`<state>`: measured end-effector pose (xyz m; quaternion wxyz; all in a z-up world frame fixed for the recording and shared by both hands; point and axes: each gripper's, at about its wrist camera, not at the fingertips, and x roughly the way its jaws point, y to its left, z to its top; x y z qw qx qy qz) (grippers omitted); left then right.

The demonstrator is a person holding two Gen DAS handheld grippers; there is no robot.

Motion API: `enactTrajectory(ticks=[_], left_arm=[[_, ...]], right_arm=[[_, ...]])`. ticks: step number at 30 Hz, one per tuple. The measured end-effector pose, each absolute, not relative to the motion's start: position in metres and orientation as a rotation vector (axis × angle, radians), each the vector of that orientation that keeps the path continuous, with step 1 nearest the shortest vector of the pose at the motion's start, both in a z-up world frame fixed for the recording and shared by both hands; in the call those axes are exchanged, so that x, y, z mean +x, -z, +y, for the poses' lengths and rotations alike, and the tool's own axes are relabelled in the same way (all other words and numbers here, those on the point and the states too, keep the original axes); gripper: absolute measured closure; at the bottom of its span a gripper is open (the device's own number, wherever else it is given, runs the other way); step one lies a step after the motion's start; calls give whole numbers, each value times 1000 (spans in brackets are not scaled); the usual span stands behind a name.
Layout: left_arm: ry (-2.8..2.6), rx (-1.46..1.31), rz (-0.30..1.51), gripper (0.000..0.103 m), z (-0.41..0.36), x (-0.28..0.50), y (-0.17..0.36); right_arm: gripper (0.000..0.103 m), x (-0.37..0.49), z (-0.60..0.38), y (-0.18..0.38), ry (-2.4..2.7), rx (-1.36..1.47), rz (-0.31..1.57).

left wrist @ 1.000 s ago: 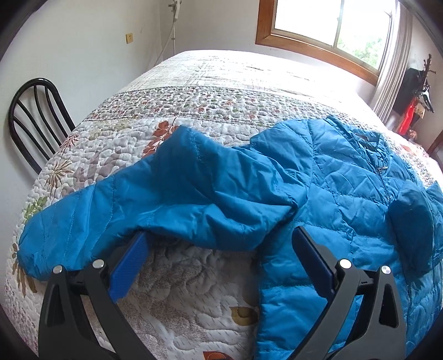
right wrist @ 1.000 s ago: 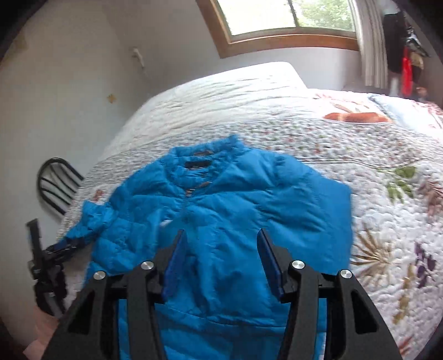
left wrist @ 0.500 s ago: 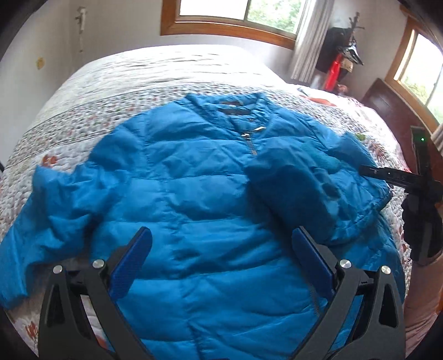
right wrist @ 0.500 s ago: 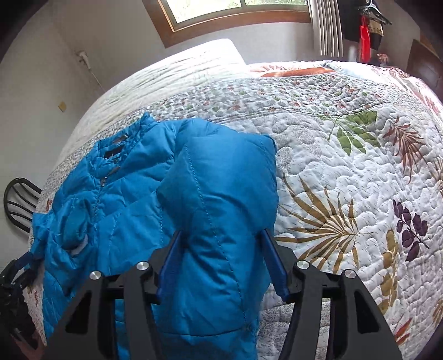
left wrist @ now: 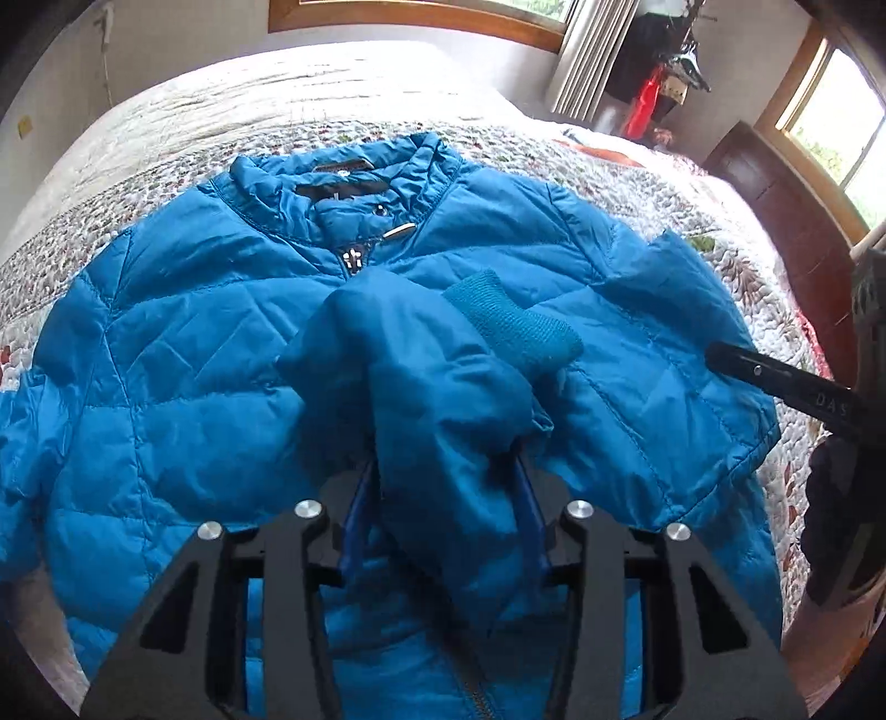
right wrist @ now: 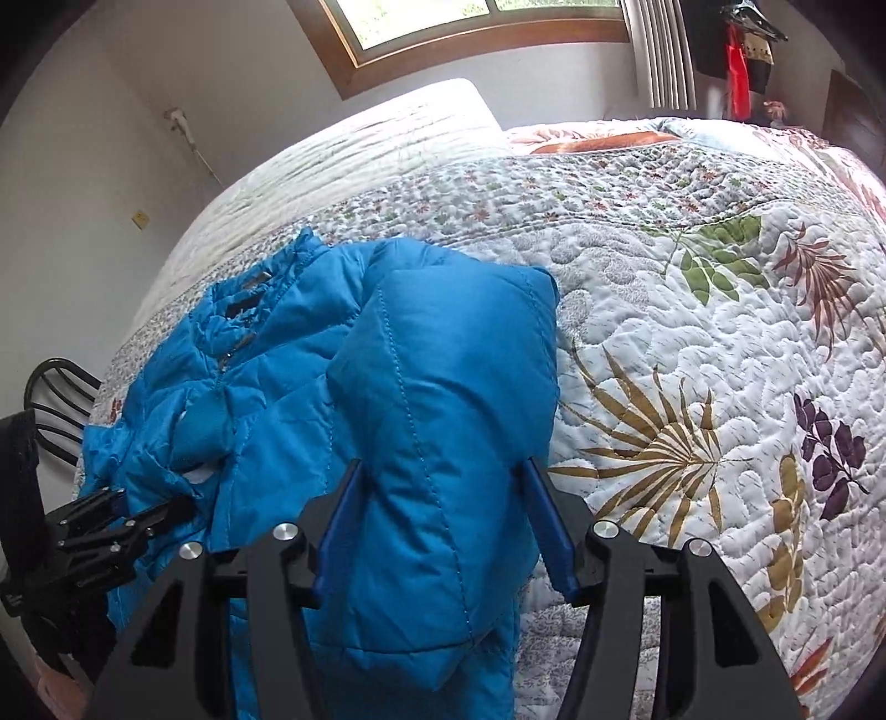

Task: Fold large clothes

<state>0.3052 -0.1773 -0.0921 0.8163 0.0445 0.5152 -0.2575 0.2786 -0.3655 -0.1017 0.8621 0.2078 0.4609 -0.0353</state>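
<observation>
A blue quilted jacket (left wrist: 183,332) lies front up on the quilted bed (left wrist: 277,111), collar toward the far side. My left gripper (left wrist: 443,471) is shut on a sleeve (left wrist: 421,376) whose knit cuff (left wrist: 509,327) lies over the chest. My right gripper (right wrist: 443,498) has its jaws around the folded right side panel of the jacket (right wrist: 443,399), holding it at the jacket's right edge. The left gripper also shows in the right wrist view (right wrist: 138,515), and the right gripper in the left wrist view (left wrist: 775,382).
The floral quilt (right wrist: 692,387) extends bare to the right of the jacket. A black chair (right wrist: 55,387) stands at the bed's left. A window (right wrist: 470,33) and hanging clothes (left wrist: 653,72) are at the far wall. A dark wooden headboard (left wrist: 775,183) is at right.
My left gripper has swung from the bed's left edge over the jacket and closed on the sleeve, carrying it onto the chest. The right gripper stays on the folded side panel.
</observation>
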Motion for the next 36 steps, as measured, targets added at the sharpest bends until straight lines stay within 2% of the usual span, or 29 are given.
enactTrajectory(ticks=[5,6,8,9,14,15,17,19,23,28,29,30,31,32,34,36], left_arm=[[601,-27,1027,68,-126,312,72],[593,-57,1011,64,-112,316,70],[551,-93,978,43,-87,324,69],[519,-90,968,23,-76,328,72],[560,-223,991,18,-40,332,75],[584,-254,1000,15,-39,330,73],[609,-266,1008,14,-46,324,69],[609,-200,991,14,-63,316,62],[500,106,973,14,-127,308,53],[413,355,1025,13,-202,331,61],[424,385,1031,15,-211,335,66],[428,428,1051,31,-220,339,73],[414,451,1075,53,-225,343,80],[414,434,1090,58,-224,348,84],[432,366,1075,86,-213,355,79],[489,238,1049,94,-190,354,66]], right_arm=[[44,279,-362,100,31,449,953],[44,279,-359,100,27,440,952],[44,283,-352,102,39,407,960],[44,286,-349,105,51,392,968],[43,289,-343,109,66,365,974],[43,289,-343,107,64,363,972],[43,288,-343,105,64,367,971],[43,288,-342,104,66,368,972],[43,288,-342,105,67,373,975],[43,287,-347,105,50,397,973],[43,287,-348,106,46,401,974],[43,287,-350,106,43,408,976],[43,287,-352,107,43,417,977],[43,287,-353,108,42,422,978],[43,286,-353,109,43,419,979],[43,286,-353,108,41,416,979]])
